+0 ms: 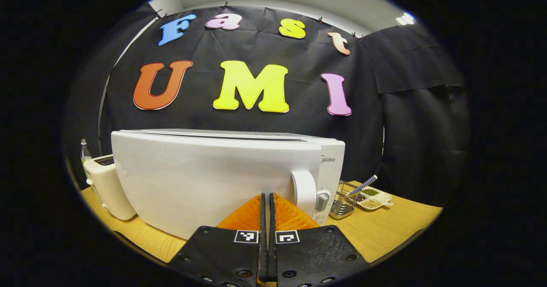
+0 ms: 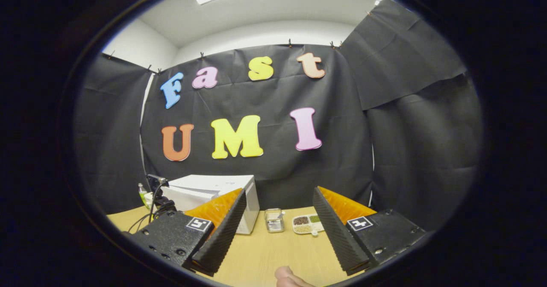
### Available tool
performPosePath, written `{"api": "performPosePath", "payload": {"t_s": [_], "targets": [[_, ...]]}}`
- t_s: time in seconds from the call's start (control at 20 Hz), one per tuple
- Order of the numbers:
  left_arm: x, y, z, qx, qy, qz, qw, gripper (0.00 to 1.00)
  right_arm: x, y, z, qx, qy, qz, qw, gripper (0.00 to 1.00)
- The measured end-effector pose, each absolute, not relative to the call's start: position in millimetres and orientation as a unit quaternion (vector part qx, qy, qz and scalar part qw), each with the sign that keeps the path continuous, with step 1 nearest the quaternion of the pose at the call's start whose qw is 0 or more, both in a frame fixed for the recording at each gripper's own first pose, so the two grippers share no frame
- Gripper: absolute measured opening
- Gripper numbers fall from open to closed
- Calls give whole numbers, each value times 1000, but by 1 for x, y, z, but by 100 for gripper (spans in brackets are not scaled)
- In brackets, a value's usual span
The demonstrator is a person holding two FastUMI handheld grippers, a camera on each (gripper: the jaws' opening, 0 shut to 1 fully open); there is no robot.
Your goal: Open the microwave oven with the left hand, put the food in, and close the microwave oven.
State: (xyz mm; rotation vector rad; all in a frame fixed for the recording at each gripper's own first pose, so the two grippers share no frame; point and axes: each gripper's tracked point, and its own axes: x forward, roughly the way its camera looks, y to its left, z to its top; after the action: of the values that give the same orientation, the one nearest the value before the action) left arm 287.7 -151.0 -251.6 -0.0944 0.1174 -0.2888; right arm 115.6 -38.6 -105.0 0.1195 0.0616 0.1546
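White plastic takes most of the left gripper view: the microwave oven [image 1: 222, 176] stands on the wooden table [image 1: 384, 231], its door shut, with the door handle [image 1: 304, 191] and a round knob [image 1: 322, 201] at its right side. The left gripper [image 1: 266, 201] is clenched, its two fingers pressed together with nothing between them, and its tips are very near the door, just left of the handle; I cannot tell if they touch it. Left of the oven stands a cream toaster [image 1: 107, 186], and behind it a bottle [image 1: 85, 150] is half hidden. Right of the oven are a wire basket [image 1: 344, 201] and a divided dish of grains [image 1: 374, 198] with a striped stick [image 1: 363, 185] over it.

From the right gripper view, the microwave oven [image 2: 222, 193] is farther away and partly covered by a finger. The right gripper [image 2: 275, 218] is released, jaws wide apart and empty, above the table [image 2: 265, 253]. Between the fingers are the basket [image 2: 274, 221] and the dish [image 2: 307, 224]. At the bottom edge a fingertip [image 2: 288, 277] of a person is cut off. Left of the oven, a dark device with cables [image 2: 156, 193] is hard to make out. I cannot make out the food in either view.
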Motion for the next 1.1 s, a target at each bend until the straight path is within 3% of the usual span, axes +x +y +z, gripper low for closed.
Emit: {"api": "performPosePath", "payload": {"t_s": [0.05,0.1,0.15,0.2,0.25,0.7,0.9,0.95,1.0,1.1], "targets": [[295,-150,-253,-51,61,-135,988,0,118,-39,-106,64,32,76,995,100],[302,-150,-254,-55,67,-128,988,0,118,-37,-106,67,31,77,994,91],[303,-147,-256,-61,76,-117,988,0,119,-35,-108,68,35,78,994,90],[306,-150,-253,-68,73,-116,988,1,118,-34,-108,69,37,80,994,90],[306,-151,-252,-72,75,-117,988,1,117,-32,-109,70,39,80,994,100],[316,-150,-262,-48,102,-102,988,3,85,-20,-98,62,41,74,994,100],[304,-151,-272,-62,134,-112,983,2,71,-19,-95,56,48,71,995,100],[297,-148,-275,-63,146,-109,981,3,69,-20,-96,53,50,68,995,90],[292,-143,-275,-67,151,-102,981,4,66,-19,-97,51,51,66,995,100],[275,-143,-266,-82,156,-106,979,2,59,-15,-97,51,56,67,995,100]]}}
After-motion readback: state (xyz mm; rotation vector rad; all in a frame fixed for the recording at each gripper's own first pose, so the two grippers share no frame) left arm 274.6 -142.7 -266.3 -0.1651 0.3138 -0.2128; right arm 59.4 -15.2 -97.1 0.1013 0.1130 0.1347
